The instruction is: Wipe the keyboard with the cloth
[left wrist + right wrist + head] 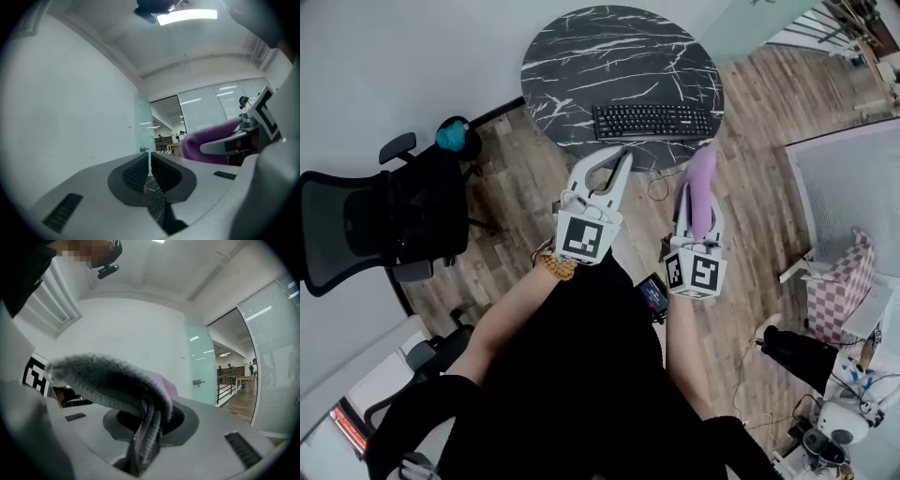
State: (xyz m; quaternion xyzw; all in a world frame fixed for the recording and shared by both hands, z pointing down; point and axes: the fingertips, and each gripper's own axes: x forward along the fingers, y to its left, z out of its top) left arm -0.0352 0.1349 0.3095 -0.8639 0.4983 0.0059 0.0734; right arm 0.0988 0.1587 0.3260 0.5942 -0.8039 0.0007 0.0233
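This is the approach, before any wiping. The keyboard point(652, 122) lies untouched on the round, dark marbled tabletop point(581, 56), near the rim at its 6 o'clock side and roughly square to the person. Both grippers are held level over the floor point(516, 187), short of that rim, with the keyboard at their 12 o'clock.

The right gripper point(152, 420) has its jaws clenched on the purple cloth point(701, 178). A fold is pinched between the pads, and the rest bulges up over the jaws and trails a little below them. The left gripper point(149, 168) is clamped together with only a thin slit between the pads and nothing in it. It sits at 9 o'clock of the right one.

Next, I judge, the right gripper must go forward over the rim and dip, so that a loose part of the cloth, not the jaw tips, meets the keys. It can then be drawn along the rows. The keyboard looks light enough to slide, so the empty left gripper could steady one end.

The floor is wood plank. A black office chair point(384, 220) stands at 9 o'clock by a plain white wall point(394, 56), and a pink checked thing point(842, 281) sits at 3 o'clock. The right gripper view shows glass partitions point(269, 366) with a railing beyond.
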